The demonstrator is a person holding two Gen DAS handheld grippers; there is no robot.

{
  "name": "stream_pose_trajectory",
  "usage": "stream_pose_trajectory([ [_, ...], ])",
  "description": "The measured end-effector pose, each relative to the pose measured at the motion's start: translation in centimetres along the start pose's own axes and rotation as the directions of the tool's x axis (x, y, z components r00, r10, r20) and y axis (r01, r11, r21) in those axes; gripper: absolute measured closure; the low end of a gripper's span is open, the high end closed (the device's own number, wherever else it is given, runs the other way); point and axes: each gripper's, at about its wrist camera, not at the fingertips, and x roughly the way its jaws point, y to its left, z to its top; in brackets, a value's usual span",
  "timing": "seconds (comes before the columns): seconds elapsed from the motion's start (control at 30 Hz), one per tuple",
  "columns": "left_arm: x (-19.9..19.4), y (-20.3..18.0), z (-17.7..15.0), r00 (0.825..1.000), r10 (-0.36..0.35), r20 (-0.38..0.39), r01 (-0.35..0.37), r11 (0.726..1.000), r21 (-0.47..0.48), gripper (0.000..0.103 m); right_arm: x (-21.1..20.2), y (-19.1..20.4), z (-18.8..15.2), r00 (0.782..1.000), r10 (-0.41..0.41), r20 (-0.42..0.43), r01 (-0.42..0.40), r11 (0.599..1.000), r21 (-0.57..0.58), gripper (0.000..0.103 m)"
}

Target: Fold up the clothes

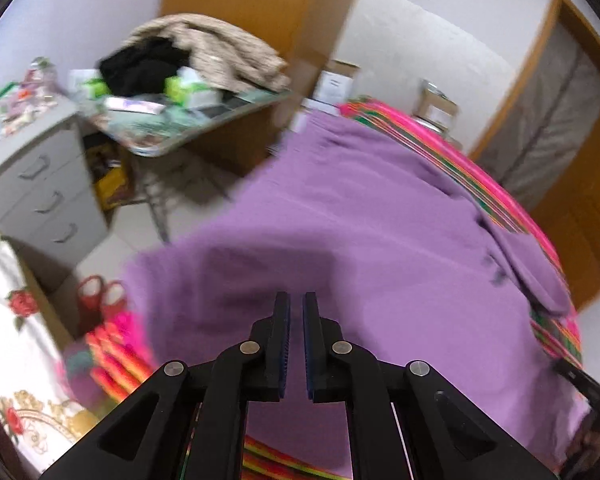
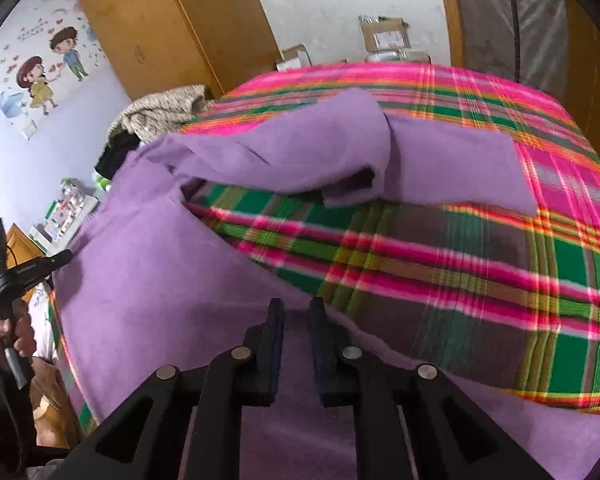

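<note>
purple garment (image 2: 148, 264): soft, light, limp, we judged | spread on plaid bed (image 2: 480, 264) | left tool (image 1: 296, 300) slightly apart, empty | right tool (image 2: 296, 304) apart, empty | grab hem edge, we'd say

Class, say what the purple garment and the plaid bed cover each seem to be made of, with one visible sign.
Purple garment: probably soft fleece or brushed knit; matt, slightly fuzzy surface, rounded folds. Plaid bed cover: seemingly woven cloth or blanket; crossing coloured stripes, no sheen. Blur leaves both uncertain.
</note>
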Motion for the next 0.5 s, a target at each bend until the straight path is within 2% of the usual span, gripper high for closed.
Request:
stream_pose_trajectory([
  [0.03, -0.2, 1.0, 0.4, 1.0, 0.026, 0.013, -0.026, 1.0, -0.017, 0.09, -0.1, 0.4, 0.2, 1.0, 0.012, 0.006, -0.012, 1.0, -0.009, 0.084],
  [0.07, -0.4, 2.0, 0.6, 0.999, 0.034, 0.019, -0.033, 0.999, -0.04, 0.08, -0.2, 0.8, 0.4, 1.0, 0.025, 0.012, -0.024, 1.0, -0.017, 0.084],
  [0.1, -0.5, 3.0, 0.9, 0.999, 0.036, 0.023, -0.035, 0.997, -0.065, 0.074, -0.3, 1.2, 0.7, 0.999, 0.044, 0.015, -0.044, 0.999, -0.028, 0.083],
  [0.23, -0.8, 6.2, 1.0, 0.999, 0.032, 0.017, -0.029, 0.987, -0.155, 0.074, 0.4, 3.0, 1.5, 0.995, 0.104, 0.006, -0.103, 0.992, -0.07, 0.078],
  [0.33, -0.8, 7.1, 0.1, 1.0, 0.03, 0.011, -0.027, 0.983, -0.181, 0.063, 1.2, 4.2, 1.8, 0.991, 0.132, -0.008, -0.132, 0.986, -0.098, 0.078],
  [0.5, 0.4, 8.0, -0.5, 0.999, -0.026, -0.033, 0.017, 0.972, -0.234, 0.062, 1.9, 5.3, 1.8, 0.988, 0.153, -0.028, -0.155, 0.981, -0.113, 0.078],
])
